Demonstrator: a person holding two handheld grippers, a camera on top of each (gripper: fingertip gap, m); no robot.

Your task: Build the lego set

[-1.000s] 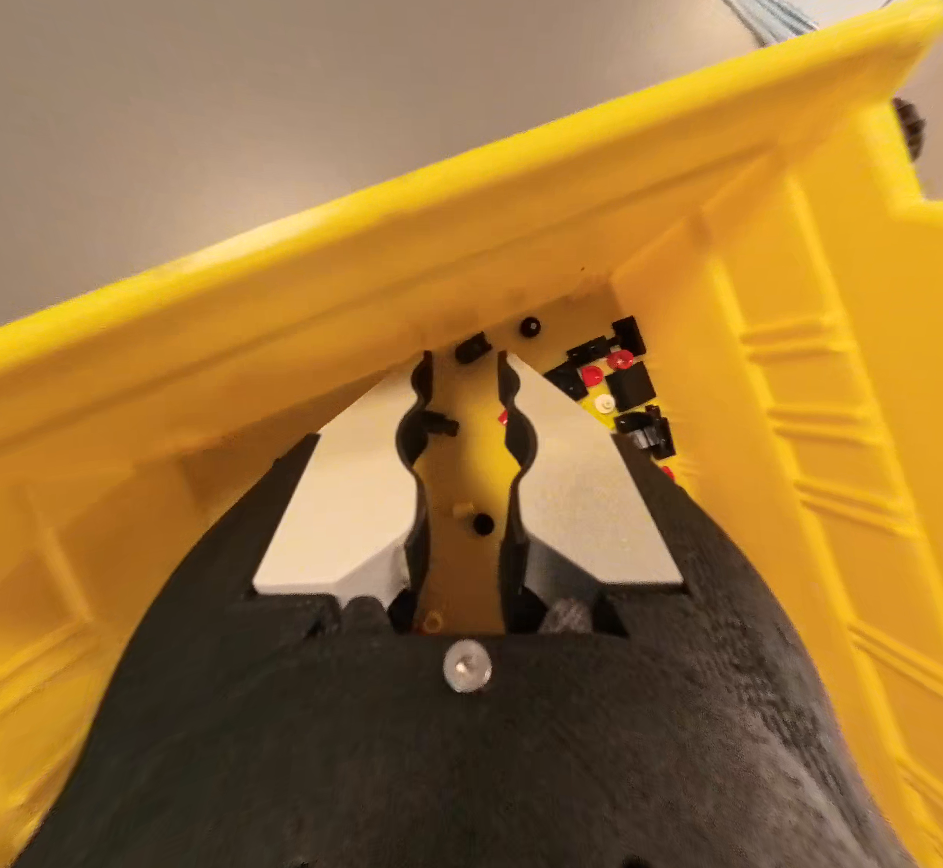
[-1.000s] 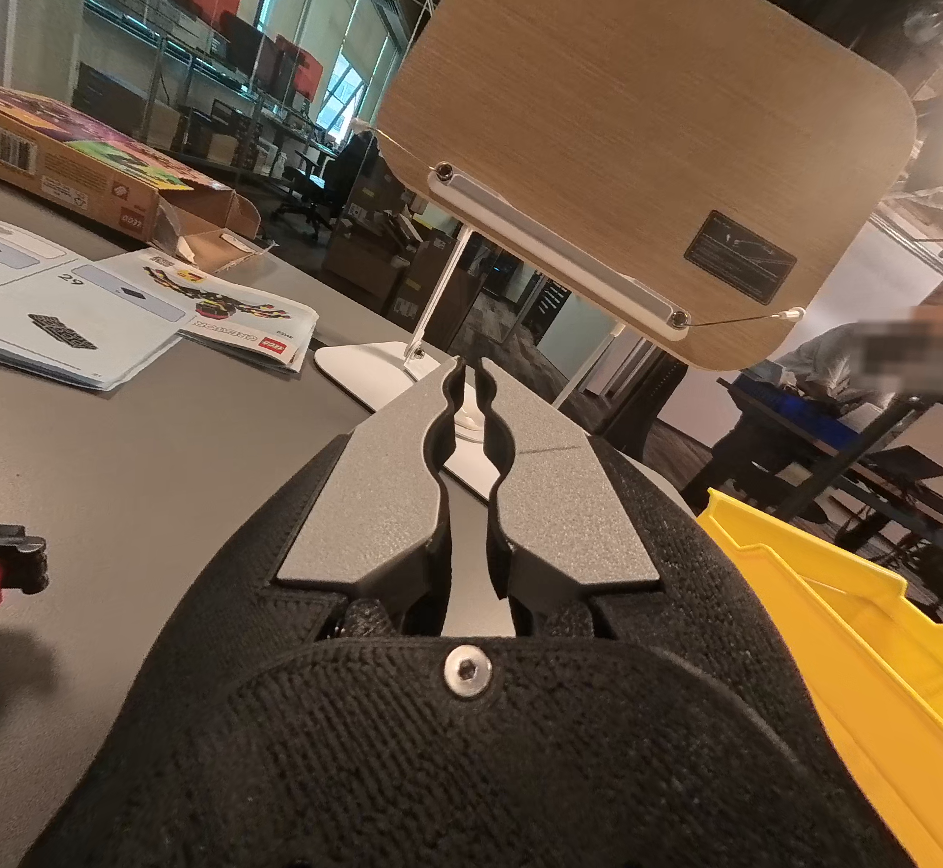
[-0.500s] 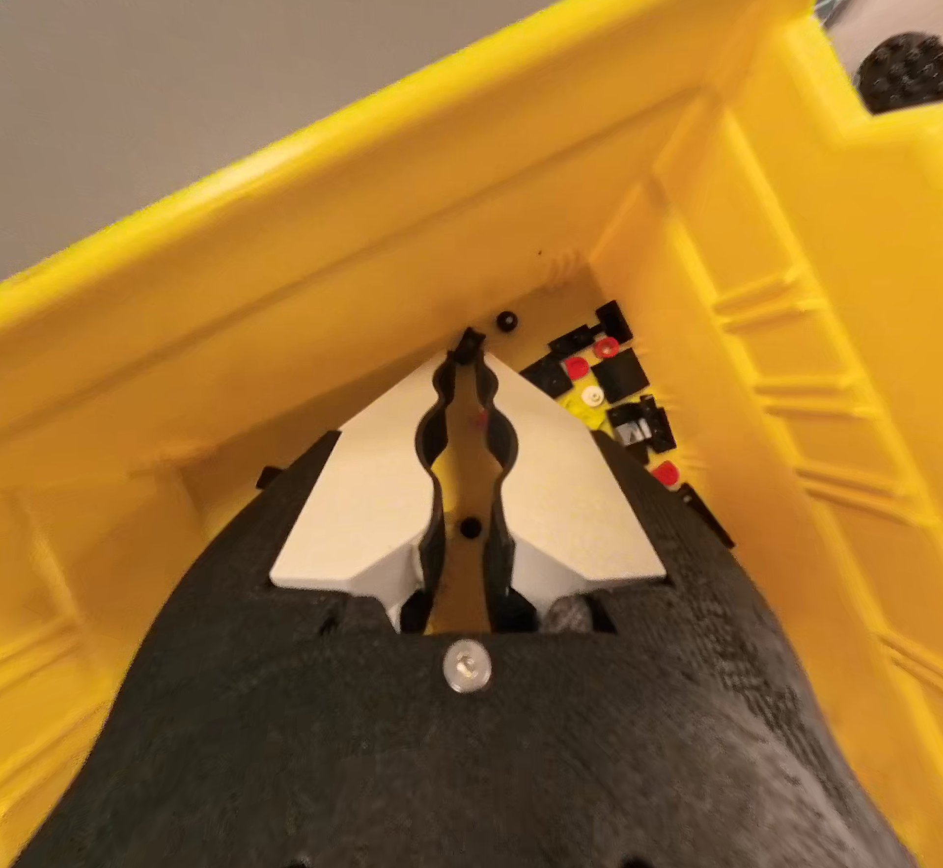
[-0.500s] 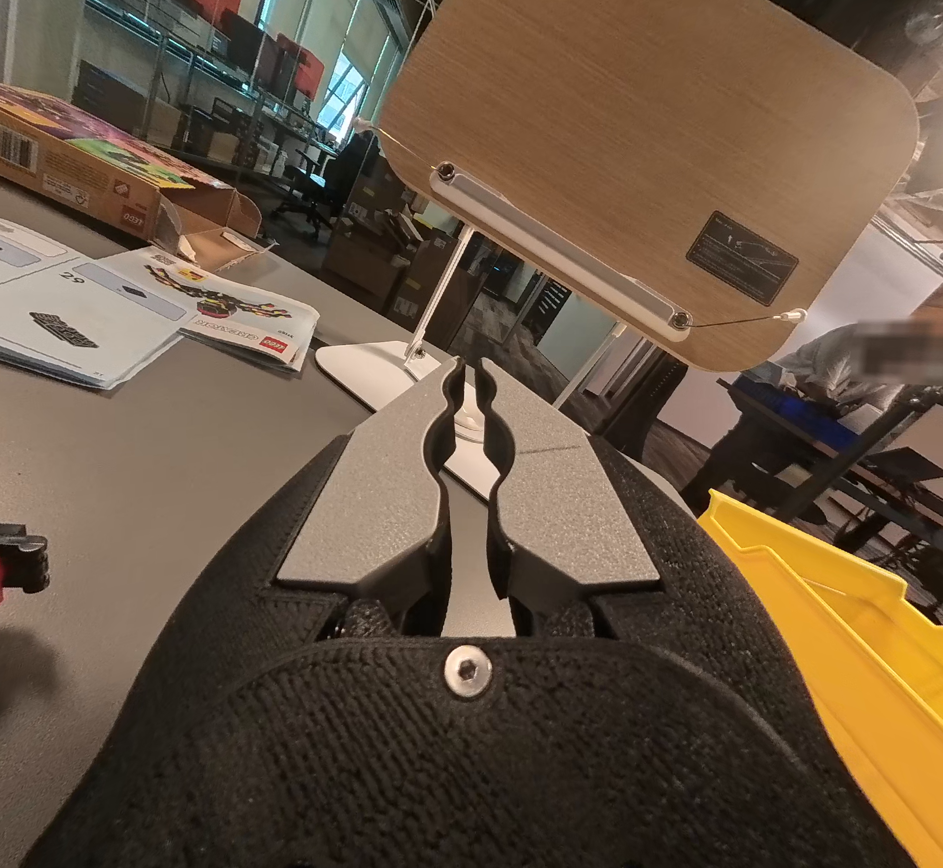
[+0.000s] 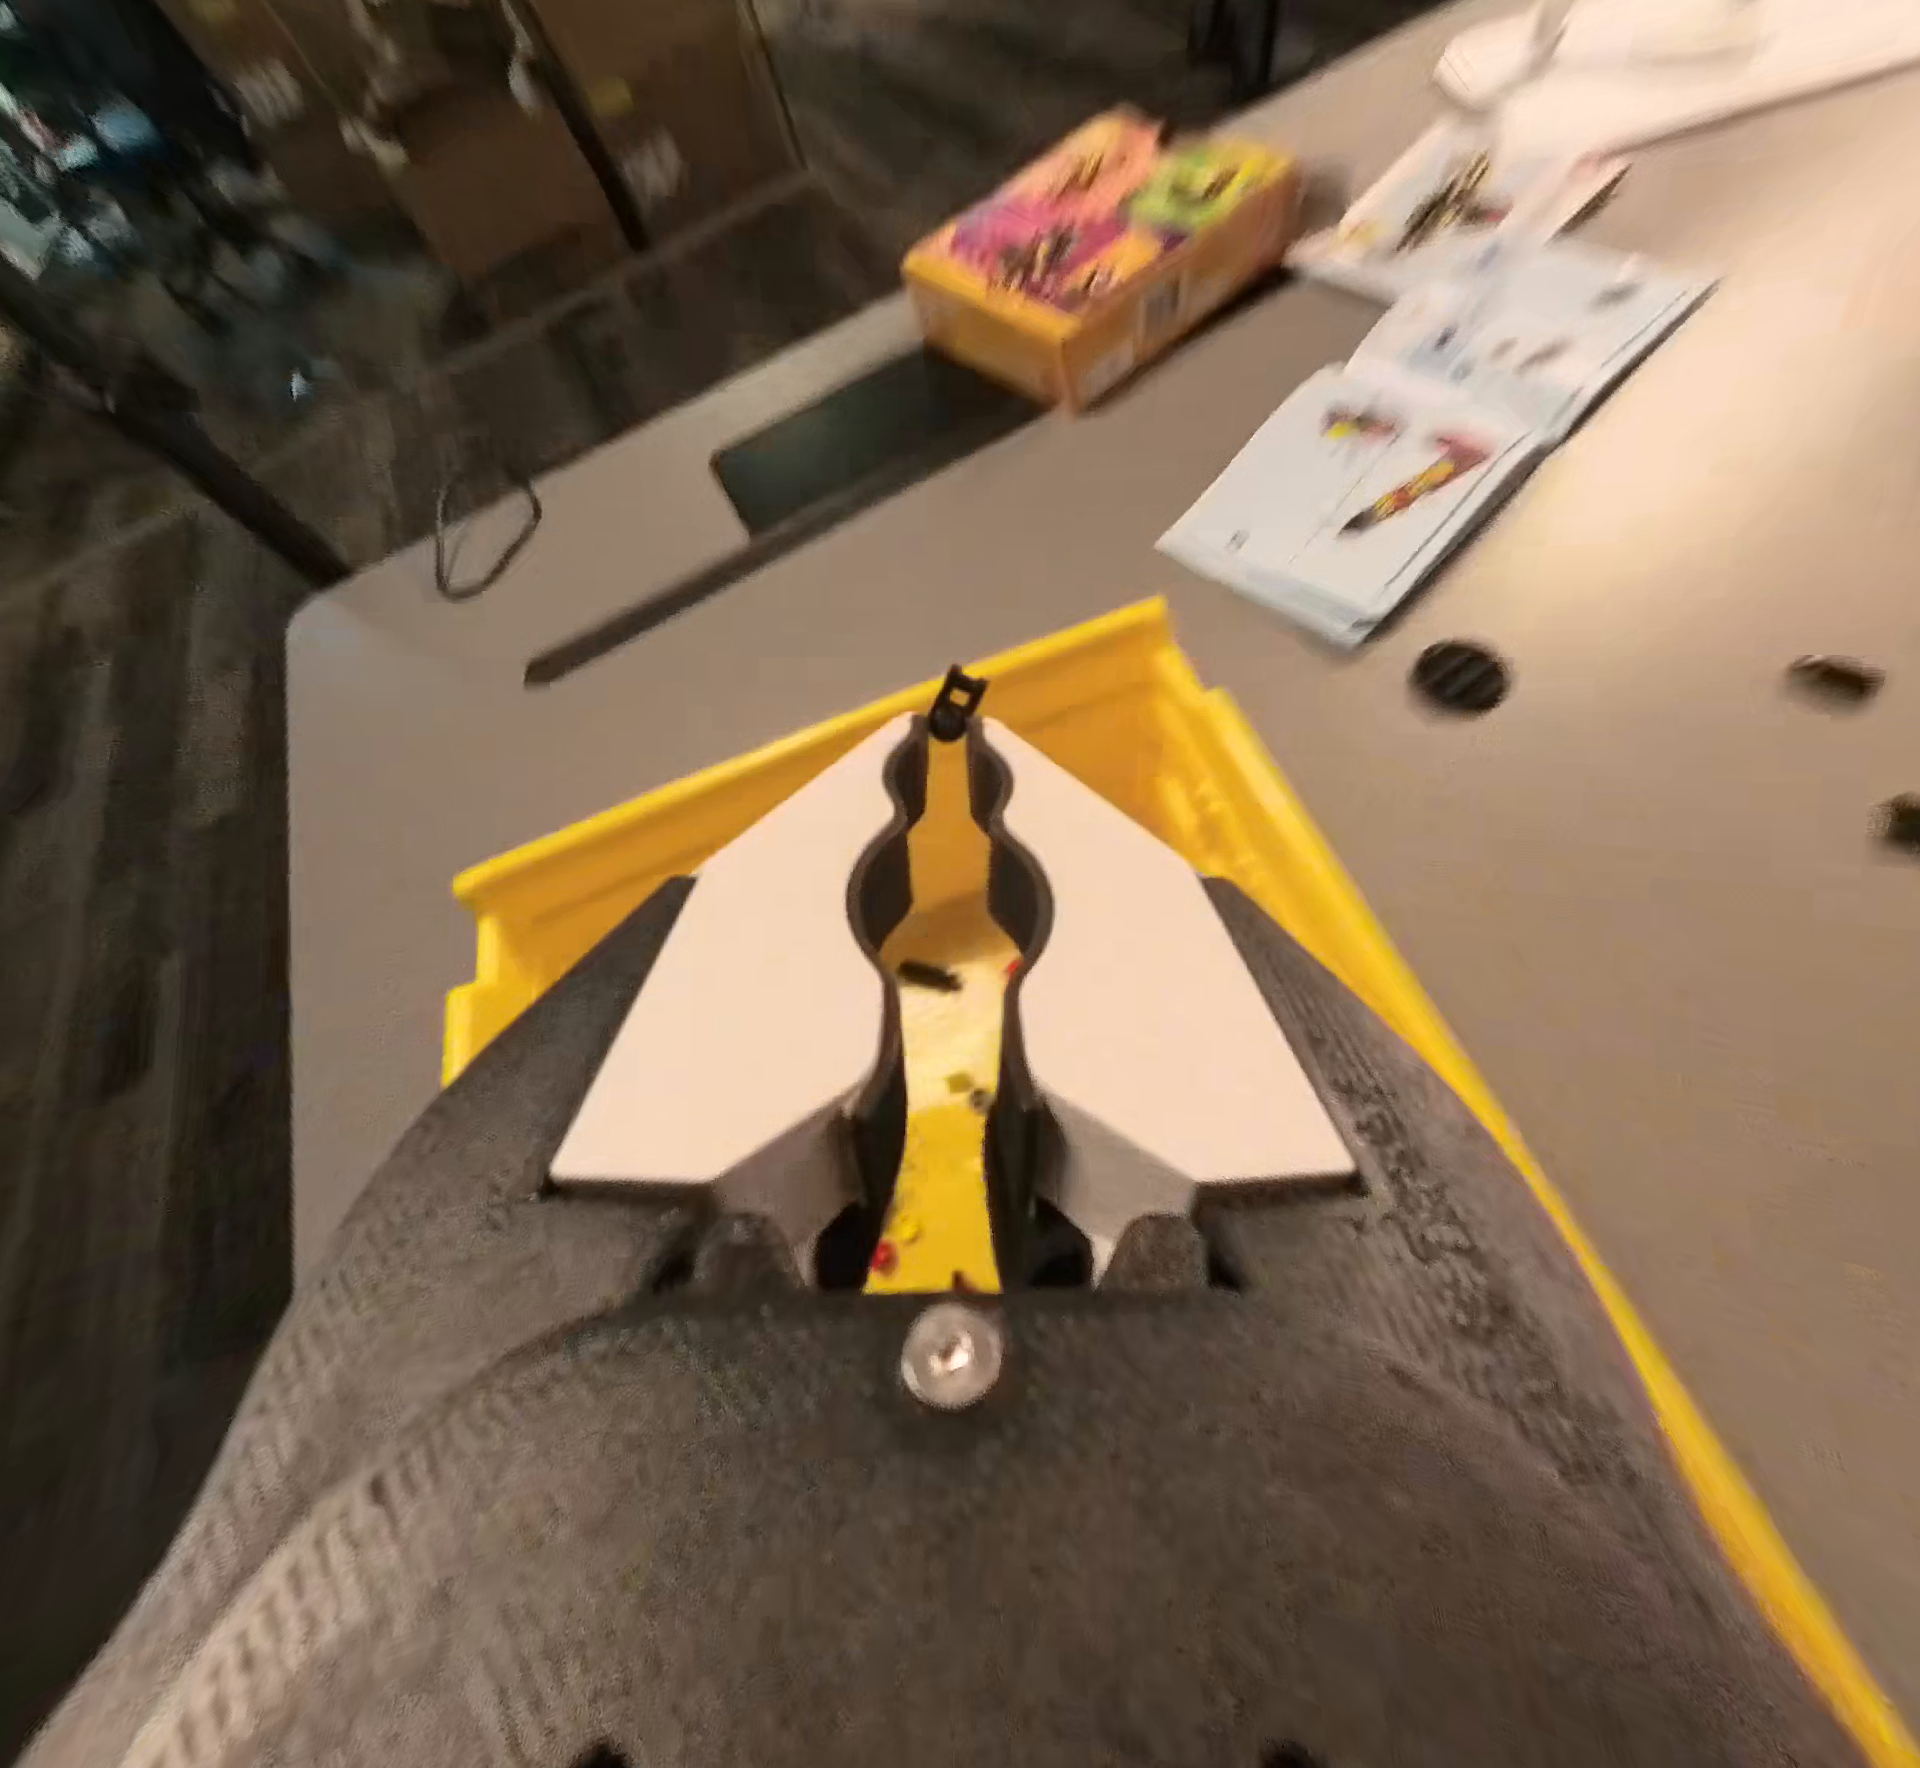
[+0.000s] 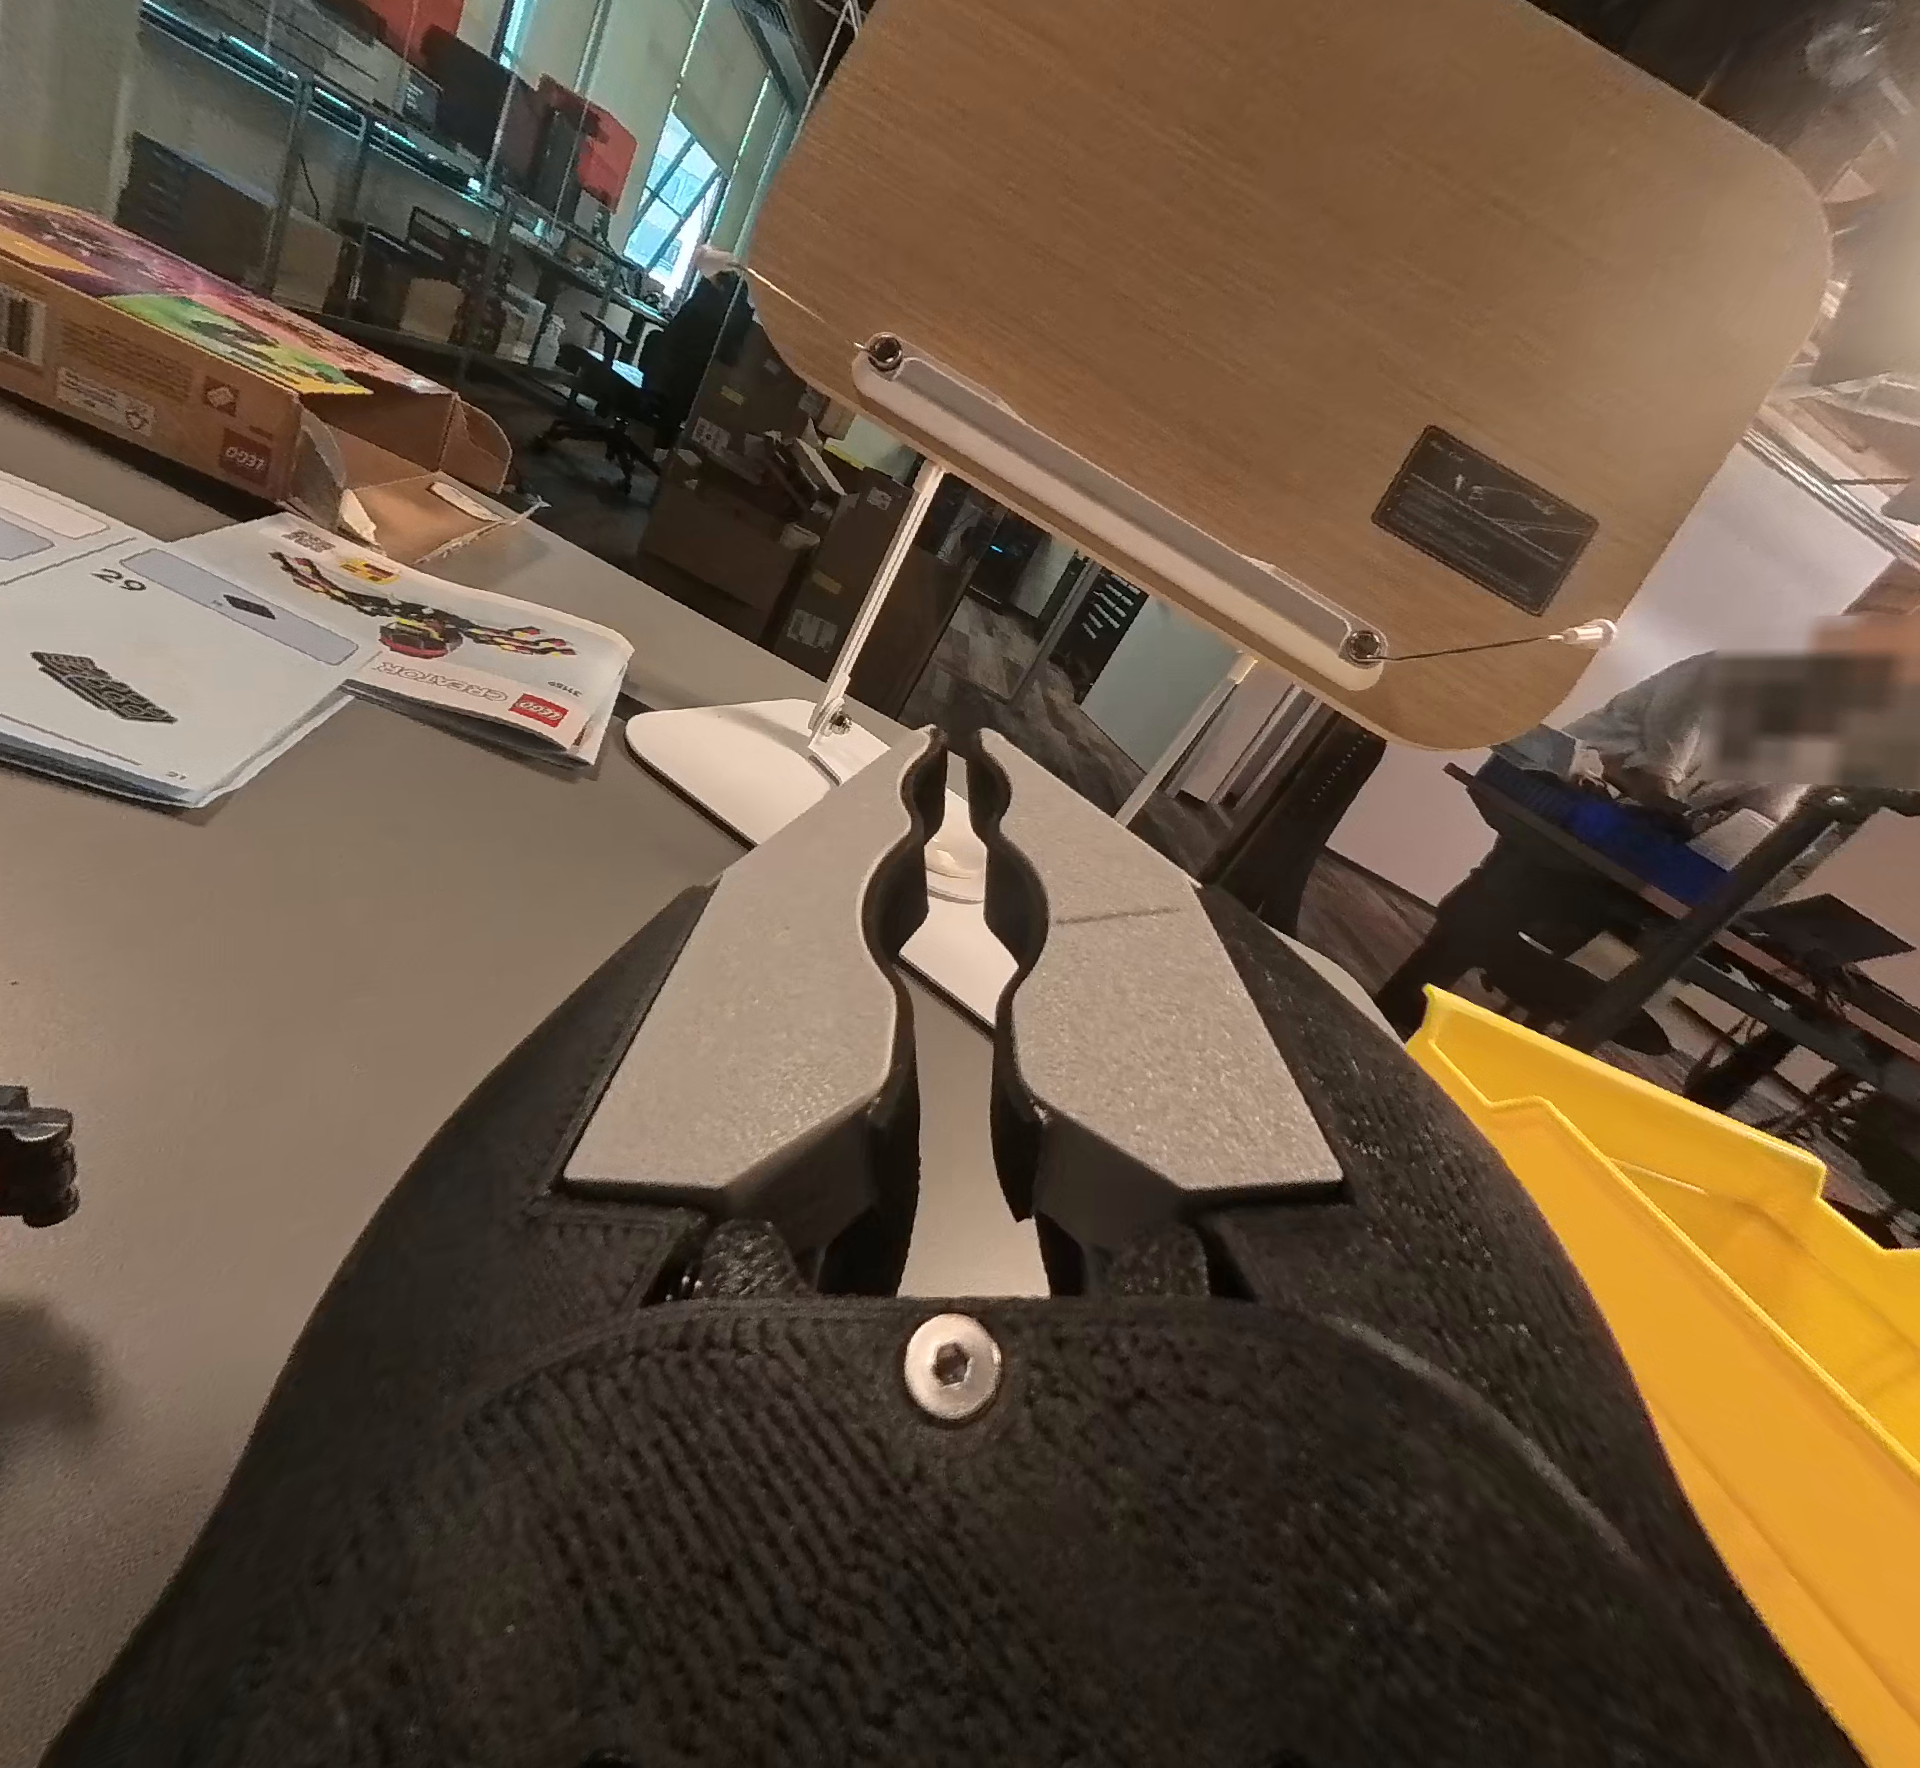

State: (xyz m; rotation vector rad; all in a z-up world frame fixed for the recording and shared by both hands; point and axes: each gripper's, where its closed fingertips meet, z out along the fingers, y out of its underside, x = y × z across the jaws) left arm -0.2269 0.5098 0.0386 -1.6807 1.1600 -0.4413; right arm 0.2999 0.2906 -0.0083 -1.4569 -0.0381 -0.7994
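Note:
My left gripper (image 5: 948, 726) is shut on a small black lego piece (image 5: 954, 692) that sticks up from its fingertips. It is held above the yellow bin (image 5: 1226, 783). Small black, red and yellow loose pieces (image 5: 925, 973) lie on the bin floor, seen between the fingers. My right gripper (image 6: 961, 747) is shut and empty, held low over the grey table. The yellow bin (image 6: 1662, 1303) is to its right. A black lego assembly (image 6: 36, 1162) shows at the left edge of the right wrist view.
Open instruction booklets (image 5: 1434, 461) (image 6: 208, 648) and the lego box (image 5: 1101, 264) (image 6: 156, 336) lie on the table. A wooden book stand (image 6: 1288, 264) on a white base (image 6: 748, 752) stands ahead of the right gripper. Black round parts (image 5: 1460, 676) lie near the booklets. A person (image 6: 1662, 742) is far right. Left tips to right tips: about 60 centimeters.
My left gripper closed on the small black piece in the bin corner and lifted it up out of the bin, and the view swung up to the table. The right gripper stayed put.

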